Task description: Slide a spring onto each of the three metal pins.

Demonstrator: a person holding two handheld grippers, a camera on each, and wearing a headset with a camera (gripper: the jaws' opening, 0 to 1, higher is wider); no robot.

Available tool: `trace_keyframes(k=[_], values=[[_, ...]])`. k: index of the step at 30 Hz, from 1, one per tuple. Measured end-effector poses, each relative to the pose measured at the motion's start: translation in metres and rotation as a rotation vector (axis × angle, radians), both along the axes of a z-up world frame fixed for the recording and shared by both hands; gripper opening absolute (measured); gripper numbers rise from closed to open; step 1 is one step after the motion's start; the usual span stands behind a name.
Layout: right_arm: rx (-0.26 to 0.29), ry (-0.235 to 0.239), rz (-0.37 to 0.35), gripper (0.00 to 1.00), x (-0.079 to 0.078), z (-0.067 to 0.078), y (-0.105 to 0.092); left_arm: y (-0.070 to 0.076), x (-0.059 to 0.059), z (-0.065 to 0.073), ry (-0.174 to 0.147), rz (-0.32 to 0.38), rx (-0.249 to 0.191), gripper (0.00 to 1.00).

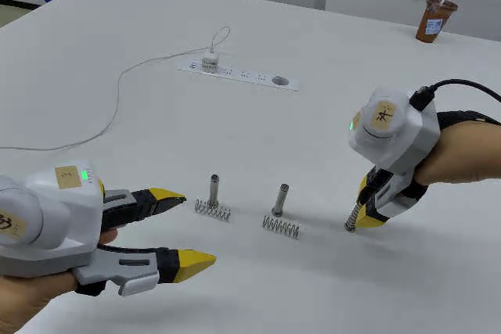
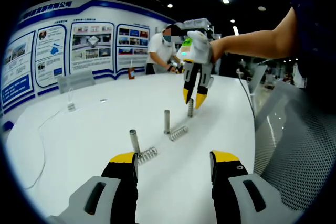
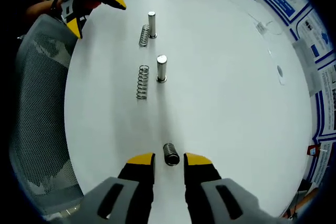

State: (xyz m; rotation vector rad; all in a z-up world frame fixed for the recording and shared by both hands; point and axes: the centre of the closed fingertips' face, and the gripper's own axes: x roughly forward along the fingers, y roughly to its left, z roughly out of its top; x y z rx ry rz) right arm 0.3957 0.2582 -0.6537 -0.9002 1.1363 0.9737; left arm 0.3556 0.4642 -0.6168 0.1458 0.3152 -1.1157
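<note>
1. Left gripper (image 1: 184, 226) is hovering low over the bench (image 1: 156, 115), its jaws spread wide with nothing between them, aiming toward the left pin (image 1: 214, 188).
2. Right gripper (image 3: 168, 159) is straddling an upright spring (image 3: 170, 154). Its jaws are sitting narrowly apart on either side, and I cannot tell whether they are pinching the coils or only flanking them. That spring is probably sitting over the 3rd pin, hidden inside it.
3. Beside the left pin, the middle pin (image 1: 280, 198) is also standing bare. The left spring (image 1: 212, 210) is lying on its side just beside the left pin's base, and the middle spring (image 1: 281, 227) is lying near the middle pin's base.
4. Both loose springs are looking light, thin-wired and soft along their length, and they are likely to roll on the smooth bench. I would be taking one gently across its coils near 1 end, leaving the other end open for the pin. A hard squeeze is risking a bent or flicked spring.
5. Both bare pins are looking stiff and slick, and they seem to be standing free, so a sideways nudge may be tipping them.
</note>
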Motion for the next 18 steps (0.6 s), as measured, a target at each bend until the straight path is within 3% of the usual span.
trace_keyframes(k=[6,12,18], values=[[0.021,-0.037,0.002,0.24,0.002,0.011,0.005,-0.001,0.000,0.000,-0.001,-0.003,0.001,0.57],[0.067,-0.059,0.013,0.24,0.002,0.021,0.024,-0.002,0.000,0.001,-0.002,-0.005,-0.002,0.57],[0.096,-0.055,0.024,0.24,-0.001,0.020,0.040,-0.002,0.001,0.003,-0.006,-0.006,-0.001,0.57]])
